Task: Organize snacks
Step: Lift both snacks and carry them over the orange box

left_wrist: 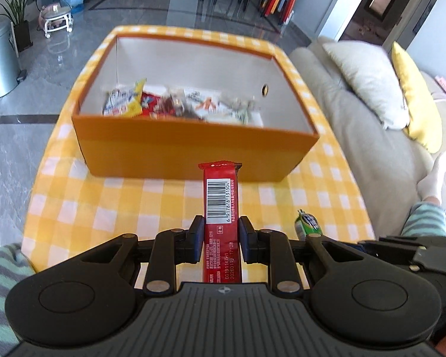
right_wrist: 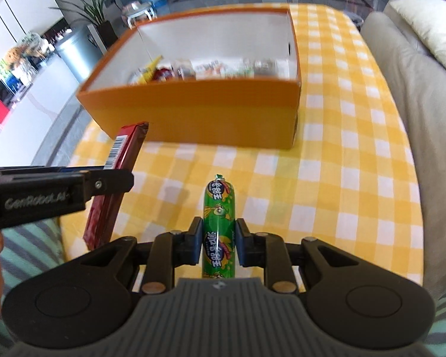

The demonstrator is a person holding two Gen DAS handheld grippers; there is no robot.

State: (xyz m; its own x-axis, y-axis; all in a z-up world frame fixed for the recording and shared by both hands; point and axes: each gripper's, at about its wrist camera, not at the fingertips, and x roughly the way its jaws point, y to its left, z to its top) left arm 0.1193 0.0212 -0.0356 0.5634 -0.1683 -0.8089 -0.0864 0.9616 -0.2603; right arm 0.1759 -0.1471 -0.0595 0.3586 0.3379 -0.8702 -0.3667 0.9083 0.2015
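Orange box sits on the checked table, already partly filled with snacks. Left gripper pinches a red bar; right gripper pinches a green sausage. Each should clear the near wall before letting go.
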